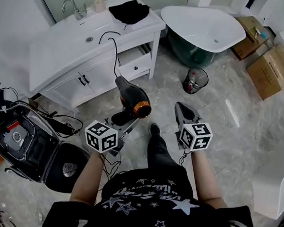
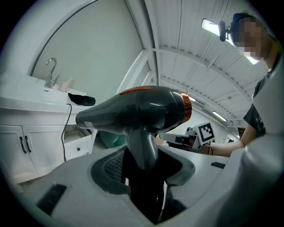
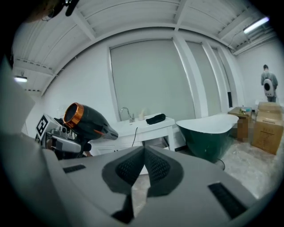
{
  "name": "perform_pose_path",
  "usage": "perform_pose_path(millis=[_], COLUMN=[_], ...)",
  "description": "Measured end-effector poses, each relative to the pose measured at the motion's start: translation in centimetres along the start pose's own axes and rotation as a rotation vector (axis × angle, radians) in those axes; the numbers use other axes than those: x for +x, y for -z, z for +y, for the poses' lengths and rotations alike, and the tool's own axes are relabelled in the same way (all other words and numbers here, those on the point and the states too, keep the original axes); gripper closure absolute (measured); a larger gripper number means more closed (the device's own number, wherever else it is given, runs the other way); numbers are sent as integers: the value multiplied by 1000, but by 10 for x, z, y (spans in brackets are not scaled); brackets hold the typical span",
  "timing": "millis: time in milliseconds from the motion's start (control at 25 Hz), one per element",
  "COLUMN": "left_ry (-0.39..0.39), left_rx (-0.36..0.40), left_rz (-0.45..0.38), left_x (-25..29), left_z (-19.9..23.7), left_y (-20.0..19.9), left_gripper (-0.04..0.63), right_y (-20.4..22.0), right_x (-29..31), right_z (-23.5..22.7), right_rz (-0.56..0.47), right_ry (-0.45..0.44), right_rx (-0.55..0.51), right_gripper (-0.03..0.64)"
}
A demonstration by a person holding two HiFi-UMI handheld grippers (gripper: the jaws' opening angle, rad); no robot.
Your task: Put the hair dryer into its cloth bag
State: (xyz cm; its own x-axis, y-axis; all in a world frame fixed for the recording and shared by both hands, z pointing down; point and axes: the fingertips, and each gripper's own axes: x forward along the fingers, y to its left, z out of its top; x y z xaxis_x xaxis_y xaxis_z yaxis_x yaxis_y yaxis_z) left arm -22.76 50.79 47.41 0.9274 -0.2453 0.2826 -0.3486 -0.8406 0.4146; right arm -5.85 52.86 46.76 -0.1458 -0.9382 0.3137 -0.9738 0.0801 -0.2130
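A dark grey hair dryer [image 1: 132, 100] with an orange ring hangs over the floor, its handle clamped in my left gripper [image 1: 123, 119]. In the left gripper view the hair dryer [image 2: 142, 115] stands upright between the jaws, nozzle to the left. Its black cord [image 1: 114, 49] runs up to the vanity top. The black cloth bag [image 1: 129, 10] lies on the white vanity [image 1: 68, 42], far ahead of both grippers. My right gripper [image 1: 184, 112] is shut and empty, to the right of the dryer; the right gripper view shows the dryer [image 3: 85, 120] at its left.
A white bathtub [image 1: 204, 26] stands at the back right, with a small black bin [image 1: 195, 80] in front of it. Cardboard boxes [image 1: 270, 68] sit at the far right. An open black case [image 1: 20, 140] and cables lie on the floor to the left. A vanity drawer [image 1: 133, 61] stands open.
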Motion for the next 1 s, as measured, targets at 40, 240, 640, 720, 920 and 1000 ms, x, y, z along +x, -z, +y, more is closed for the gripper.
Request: perform_pose_path(millis=[40, 240, 640, 720, 920, 1000], left_ry=[-16, -67, -77, -66, -56, -47], left_rx=[0, -20, -30, -29, -52, -55], left_rz=[4, 1, -15, -16, -28, -27], left_x=[9, 61, 154, 171, 199, 206], left_z=[0, 22, 131, 150, 189, 198], left_y=[-10, -65, -129, -140, -162, -167], left_gripper=[409, 408, 408, 408, 408, 408], right_y=[-10, -65, -116, -120, -127, -127], right_x=[8, 69, 219, 245, 291, 300], right_z=[-8, -58, -131, -142, -160, -163], right_rz=[6, 29, 47, 58, 75, 76], right_ry=[-26, -84, -138, -146, -152, -156], right_rx=[4, 10, -23, -28, -12, -5], right_gripper=[611, 611, 611, 611, 611, 611])
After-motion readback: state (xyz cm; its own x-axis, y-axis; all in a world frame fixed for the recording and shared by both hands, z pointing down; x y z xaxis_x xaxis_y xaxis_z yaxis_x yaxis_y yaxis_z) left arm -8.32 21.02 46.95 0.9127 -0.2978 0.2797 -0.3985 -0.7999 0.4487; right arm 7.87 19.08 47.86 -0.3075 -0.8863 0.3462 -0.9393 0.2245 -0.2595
